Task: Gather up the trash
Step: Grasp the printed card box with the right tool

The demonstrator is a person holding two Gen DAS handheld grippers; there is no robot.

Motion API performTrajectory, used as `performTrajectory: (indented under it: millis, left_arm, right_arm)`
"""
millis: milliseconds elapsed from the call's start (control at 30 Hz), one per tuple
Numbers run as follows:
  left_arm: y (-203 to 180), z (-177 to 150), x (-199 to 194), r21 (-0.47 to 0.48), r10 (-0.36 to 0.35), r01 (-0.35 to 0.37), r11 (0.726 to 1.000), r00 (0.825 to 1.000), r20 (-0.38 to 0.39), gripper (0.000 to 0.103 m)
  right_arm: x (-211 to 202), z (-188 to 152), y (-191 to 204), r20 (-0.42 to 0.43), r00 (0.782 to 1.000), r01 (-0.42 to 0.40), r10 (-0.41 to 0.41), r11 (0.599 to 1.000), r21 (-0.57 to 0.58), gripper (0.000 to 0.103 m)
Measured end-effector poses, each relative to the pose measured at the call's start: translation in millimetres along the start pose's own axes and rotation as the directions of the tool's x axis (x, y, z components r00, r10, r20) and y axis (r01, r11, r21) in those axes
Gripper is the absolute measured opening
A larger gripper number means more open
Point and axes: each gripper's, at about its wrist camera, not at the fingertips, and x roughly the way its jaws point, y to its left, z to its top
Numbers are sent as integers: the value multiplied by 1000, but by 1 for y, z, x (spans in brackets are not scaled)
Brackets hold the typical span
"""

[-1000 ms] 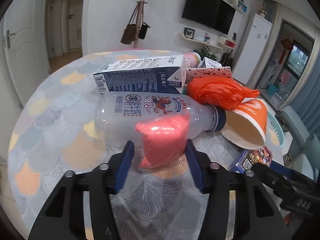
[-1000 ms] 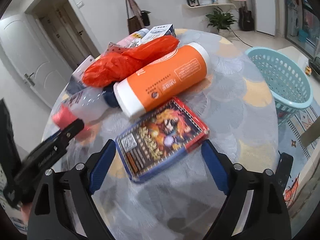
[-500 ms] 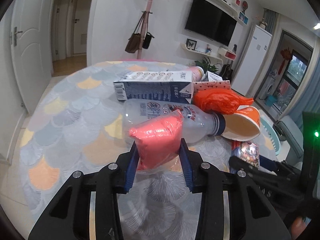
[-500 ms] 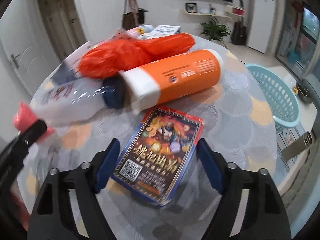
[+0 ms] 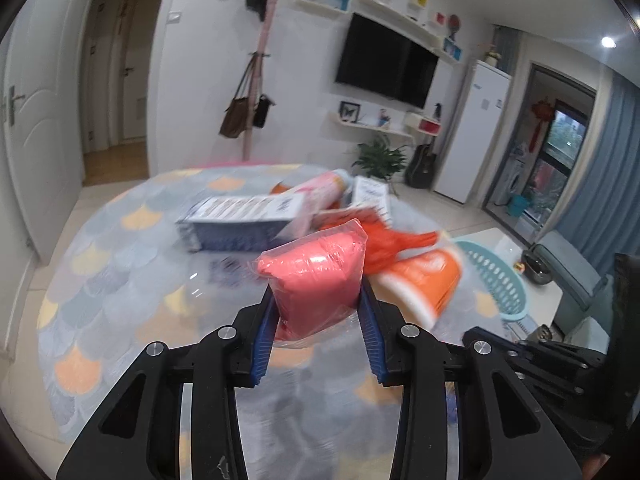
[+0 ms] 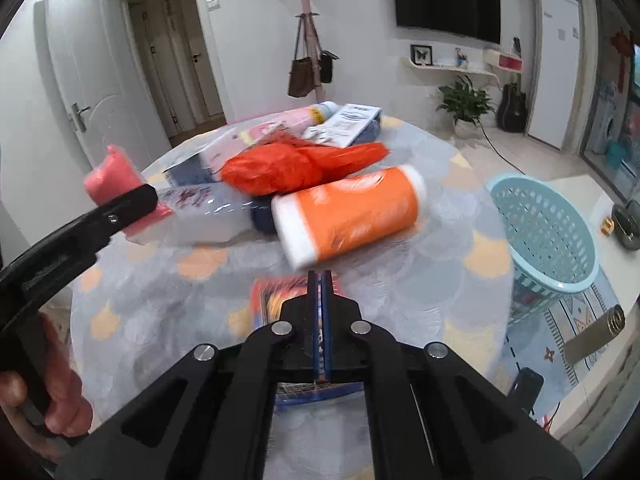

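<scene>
My left gripper is shut on a pink plastic-wrapped packet and holds it above the round table; the packet also shows in the right wrist view. My right gripper is shut on the edge of a flat colourful card box at the table's near side. On the table lie an orange cup, a crumpled orange bag, a clear bottle, a blue-and-white carton and a pink tube.
A light blue laundry basket stands on the floor to the right of the table. A coat stand with bags is behind the table. A white door is at the left.
My left gripper has lifted the pink packet up off the table. My right gripper has closed its wide-open jaws onto the card box.
</scene>
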Motion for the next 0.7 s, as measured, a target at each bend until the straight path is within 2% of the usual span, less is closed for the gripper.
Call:
performTrajectory:
  millis: [67,167,200,233,267,300,467,567,600,633,700]
  left_arm:
    - [-8,3,3,13,-3,3,1000,1000,-4,37]
    - [-14,2,6,24,-2,2,1000,1000,-6,37]
    - [-14,1,6,24,1,-1,1000,1000,-10,37]
    - [-14,-1,7,24,0,0,1000,1000,-16,37]
    - [-14,-2,7,25,1,0,1000,1000,-21,37]
    - [-14,-4,8,27,6,-5,1000,1000,-25,37]
    - [-10,-7,5,13,14,-14,1000,999,-30,37]
    - [-11,-7,3,20,23,-22,1000,999,-31,37]
    - [-12,-8,1,23,25,-25,999,999,-29,37]
    - [-12,-8,0,24,27,-27,999,999,-28,37]
    - [-13,-6,-1,24,29,-28,999,999,-28,37]
  right_arm:
    - [14,2,-7,-63,996,-60,60,998,-1,0]
    - [7,-4,-23,-69,987,-143,146,988,54,6]
    - [7,-5,-24,-75,984,-160,163,986,45,19]
    - [6,-7,-24,-84,981,-171,173,985,26,53]
    - [6,-9,-24,-90,982,-167,167,986,11,71]
    - [5,-13,-25,-87,983,-162,160,987,-7,79]
    - [21,-28,-18,-172,965,-212,197,974,-74,79]
    - [31,-34,-5,-183,974,-164,134,974,-156,77]
    - [31,-36,0,-172,980,-135,102,972,-190,72]
    - [32,-36,4,-165,983,-113,77,969,-219,59]
    - [33,-38,11,-151,987,-89,51,962,-257,59]
